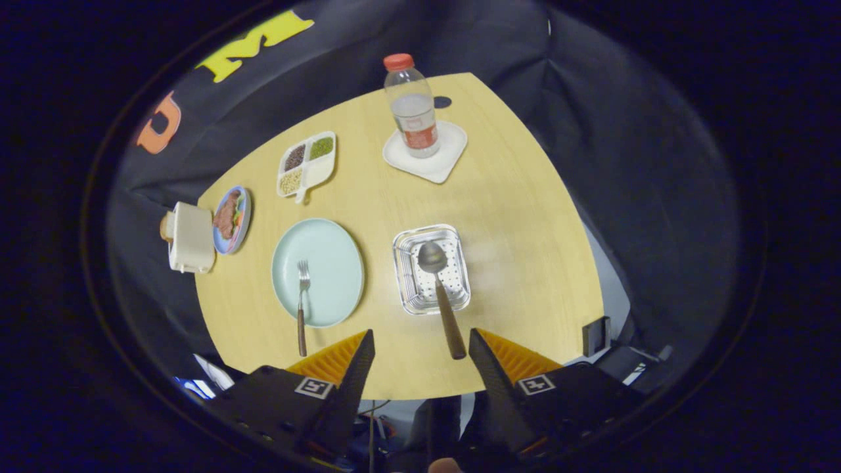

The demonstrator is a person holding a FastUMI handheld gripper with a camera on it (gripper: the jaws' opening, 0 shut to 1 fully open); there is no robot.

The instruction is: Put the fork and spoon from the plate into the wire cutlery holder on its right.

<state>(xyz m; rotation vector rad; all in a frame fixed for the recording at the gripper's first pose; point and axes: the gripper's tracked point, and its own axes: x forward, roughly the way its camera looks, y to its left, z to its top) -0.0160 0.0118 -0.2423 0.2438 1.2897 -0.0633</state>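
A pale wooden worktop (512, 217) carries a light green plate (335, 263), a wire cutlery holder (431, 269) just to its right, a white coaster (427, 157) under a water bottle, a divided dish (306, 164) of beans, a plate of food (231, 220) and a white toaster (190, 238).

text: none legible | bottle (414, 112) label: unreadable | tongs (420, 345) open, marker squares

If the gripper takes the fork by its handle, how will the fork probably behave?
The fork looks stiff, so it should not bend. Its thin handle may slip or turn between the fingers. Its head rests on the plate, so it may scrape there. The gripper is open, above the table.
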